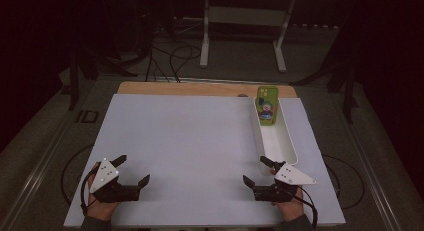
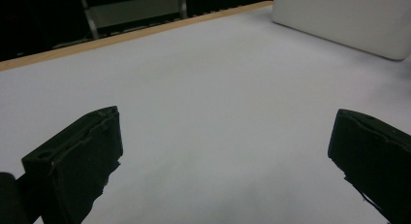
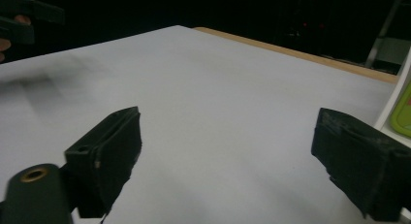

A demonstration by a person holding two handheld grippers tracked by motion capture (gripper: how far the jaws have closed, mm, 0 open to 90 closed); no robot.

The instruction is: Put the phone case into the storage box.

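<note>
Both tools rest low at the near edge of the worktop (image 1: 200,141), each held from below by a hand. Left tool (image 1: 135,172) has its jaws spread wide with nothing between them; right tool (image 1: 259,170) is likewise spread and empty, its far jaw just beside the near end of the tray (image 1: 292,146). That white tray lies lengthwise along the right side of the worktop. A green phone (image 1: 266,106) with a cartoon figure on its back leans upright at the tray's far end, well apart from both tools. From the right gripper view, the tray wall and a green sliver of the phone (image 3: 403,115) sit at the right edge
</note>
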